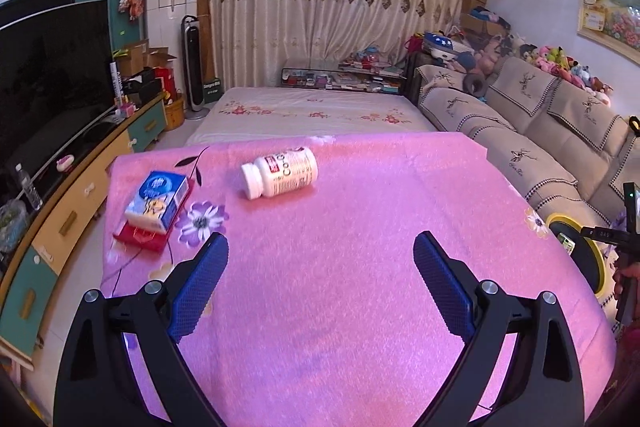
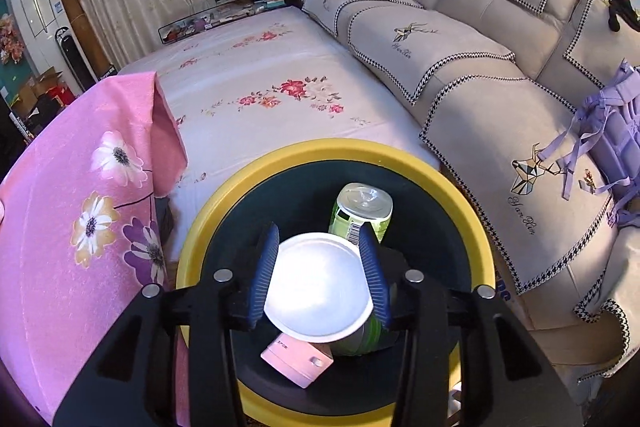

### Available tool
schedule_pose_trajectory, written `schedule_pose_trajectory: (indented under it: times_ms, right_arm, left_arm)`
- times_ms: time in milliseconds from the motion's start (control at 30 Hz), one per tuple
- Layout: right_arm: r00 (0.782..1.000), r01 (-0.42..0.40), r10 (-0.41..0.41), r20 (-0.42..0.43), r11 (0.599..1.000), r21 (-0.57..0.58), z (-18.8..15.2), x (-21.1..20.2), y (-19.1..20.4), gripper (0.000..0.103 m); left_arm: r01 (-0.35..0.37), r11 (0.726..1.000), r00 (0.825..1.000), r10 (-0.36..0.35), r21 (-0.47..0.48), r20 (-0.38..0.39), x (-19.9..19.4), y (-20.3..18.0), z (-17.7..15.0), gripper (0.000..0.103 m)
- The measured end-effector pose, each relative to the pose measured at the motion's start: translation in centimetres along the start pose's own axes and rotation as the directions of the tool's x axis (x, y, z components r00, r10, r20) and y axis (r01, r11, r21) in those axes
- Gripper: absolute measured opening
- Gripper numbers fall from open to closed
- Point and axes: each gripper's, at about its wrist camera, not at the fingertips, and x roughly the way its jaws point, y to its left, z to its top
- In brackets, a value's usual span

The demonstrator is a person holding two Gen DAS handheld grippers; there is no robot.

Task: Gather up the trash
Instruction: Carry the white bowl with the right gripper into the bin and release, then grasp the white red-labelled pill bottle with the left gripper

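the right hand-held gripper (image 2: pixel 320 275) hangs over the yellow-rimmed bin (image 2: pixel 208 223), pointing down into it, so whatever it lets go falls inside. a green can (image 2: pixel 362 331) sits between its blue pads, white base toward the camera. the jaws look just wide enough to free it, though i cannot tell whether the pads touch it. judged from this, the drop is under way. a second can (image 2: pixel 362 211) lies in the bin at 12 o'clock of the gripper, and a pink packet (image 2: pixel 296 363) at 6 o'clock.

the left hand-held gripper (image 1: pixel 320 267) is wide open and empty above the pink worktop (image 1: pixel 360 227), likely ready for the next piece. a white bottle (image 1: pixel 280 171) lies on its side at 11 o'clock, a blue box (image 1: pixel 158 201) on a red packet (image 1: pixel 138 241) at 10 o'clock.
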Motion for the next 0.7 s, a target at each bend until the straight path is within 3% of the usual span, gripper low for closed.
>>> schedule_pose_trajectory:
  times_ms: [367, 500, 700]
  right_arm:
    - [0.997, -0.05, 0.056, 0.06, 0.994, -0.096, 1.0, -2.5, 4.2, 0.045]
    - [0.996, -0.06, 0.068, 0.065, 0.991, -0.122, 1.6, -2.7, 5.7, 0.045]
    - [0.995, -0.07, 0.079, 0.055, 0.986, -0.152, 1.9, -2.3, 6.9, 0.045]
  left_arm:
    - [0.088, 0.994, 0.992, -0.082, 0.066, -0.093, 9.0, 2.8, 5.4, 0.092]
    - [0.053, 0.988, 0.992, -0.035, 0.144, -0.119, 12.9, 3.1, 7.0, 0.092]
    - [0.037, 0.987, 0.986, -0.01, 0.159, -0.168, 17.6, 4.1, 8.6, 0.092]
